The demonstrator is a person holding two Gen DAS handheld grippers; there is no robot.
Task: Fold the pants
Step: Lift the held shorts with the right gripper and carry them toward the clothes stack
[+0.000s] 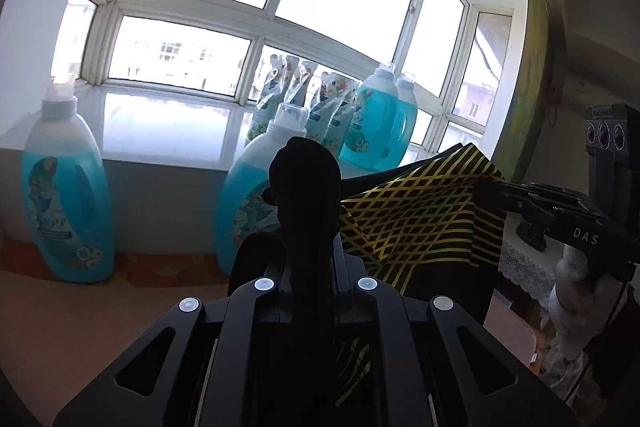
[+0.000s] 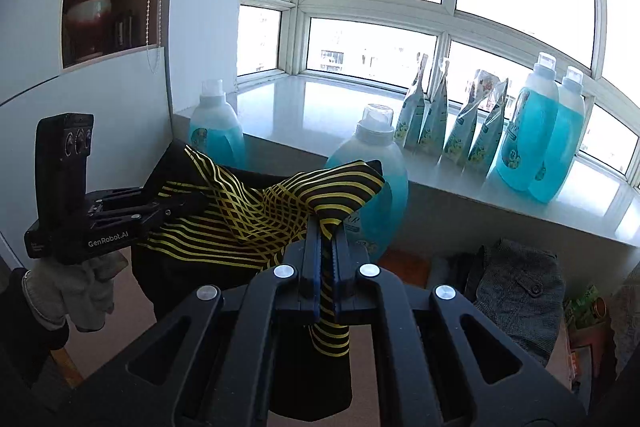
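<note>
The pants [image 1: 416, 219] are black with yellow stripes and hang in the air between my two grippers. My left gripper [image 1: 306, 187] is shut on one bunched end of the pants; it also shows in the right wrist view [image 2: 188, 205], clamped on the fabric's left end. My right gripper [image 2: 326, 227] is shut on the other end of the pants [image 2: 248, 211], with striped cloth pinched between its fingers and trailing down below. In the left wrist view the right gripper [image 1: 486, 193] grips the cloth's right edge.
Blue detergent bottles [image 1: 66, 195] [image 2: 538, 131] and refill pouches [image 2: 452, 123] stand on and in front of the white windowsill [image 2: 320, 115]. A grey garment [image 2: 516, 287] lies low on the right. A shelf with a vase [image 2: 94, 11] is upper left.
</note>
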